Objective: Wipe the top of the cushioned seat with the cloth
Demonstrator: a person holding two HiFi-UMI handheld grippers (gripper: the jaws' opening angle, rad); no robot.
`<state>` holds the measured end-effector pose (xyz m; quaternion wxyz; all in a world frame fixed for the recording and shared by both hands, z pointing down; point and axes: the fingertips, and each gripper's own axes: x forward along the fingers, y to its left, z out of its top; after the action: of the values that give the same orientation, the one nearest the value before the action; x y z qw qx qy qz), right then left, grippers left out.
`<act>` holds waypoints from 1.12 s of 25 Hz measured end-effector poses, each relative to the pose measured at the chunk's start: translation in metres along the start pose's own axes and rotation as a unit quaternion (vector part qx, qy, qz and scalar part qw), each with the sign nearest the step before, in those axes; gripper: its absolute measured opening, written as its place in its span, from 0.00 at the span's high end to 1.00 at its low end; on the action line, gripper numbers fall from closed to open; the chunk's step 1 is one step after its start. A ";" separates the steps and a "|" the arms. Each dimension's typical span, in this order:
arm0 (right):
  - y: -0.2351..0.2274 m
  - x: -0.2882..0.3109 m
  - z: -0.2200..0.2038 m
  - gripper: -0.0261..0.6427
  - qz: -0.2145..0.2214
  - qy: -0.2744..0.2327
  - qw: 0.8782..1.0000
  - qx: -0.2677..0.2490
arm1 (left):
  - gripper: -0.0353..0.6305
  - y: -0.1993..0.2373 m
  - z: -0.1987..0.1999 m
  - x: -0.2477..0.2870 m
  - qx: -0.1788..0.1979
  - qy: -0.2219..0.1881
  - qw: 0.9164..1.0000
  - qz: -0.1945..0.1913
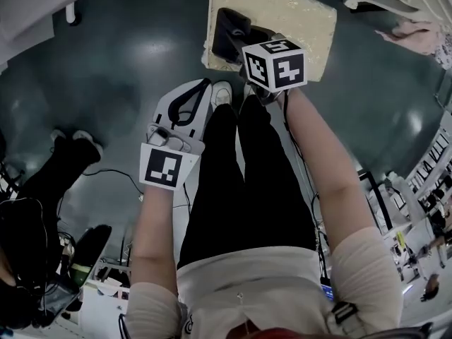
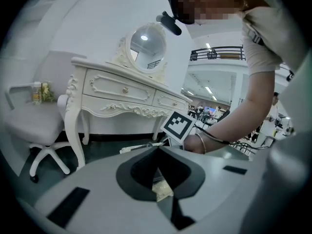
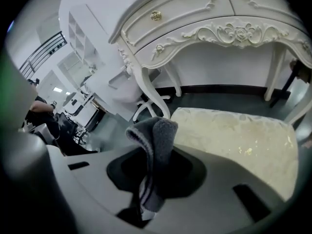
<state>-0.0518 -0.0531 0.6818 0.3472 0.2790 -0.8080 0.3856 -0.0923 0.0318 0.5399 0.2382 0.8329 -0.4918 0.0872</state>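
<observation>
Cloth pinched above the seat

Head view: my right gripper [image 1: 236, 39] holds the dark cloth [image 1: 227, 32] over the cushioned seat [image 1: 300, 13], with my left gripper [image 1: 204, 85] off to the side.
Left gripper view: its jaws are together on nothing.
Right gripper view: its jaws clamp the cloth, and the seat lies just beyond.

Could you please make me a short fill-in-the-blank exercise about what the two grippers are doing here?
1. The right gripper is shut on a dark grey ____.
2. That gripper is held above the cream cushioned ____.
3. The left gripper is shut and holds ____.
Missing words: cloth; seat; nothing.
</observation>
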 end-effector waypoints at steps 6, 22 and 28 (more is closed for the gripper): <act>-0.003 0.020 0.006 0.84 -0.023 0.015 1.000 0.003 | 0.93 0.016 -0.005 -0.003 -0.008 0.000 1.000 0.002; -0.079 -0.013 -0.018 0.84 -0.093 0.074 0.993 -0.010 | 0.93 -0.034 -0.008 0.060 -0.012 0.016 0.999 -0.048; -0.119 -0.043 -0.034 0.84 -0.122 0.080 0.989 0.001 | 0.93 -0.053 -0.002 0.082 -0.012 0.013 0.999 -0.045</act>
<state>0.0715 -0.0825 0.7152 0.4547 0.3438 -0.7376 0.3619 -0.0057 -0.0093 0.5562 0.2581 0.8501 -0.4517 0.0809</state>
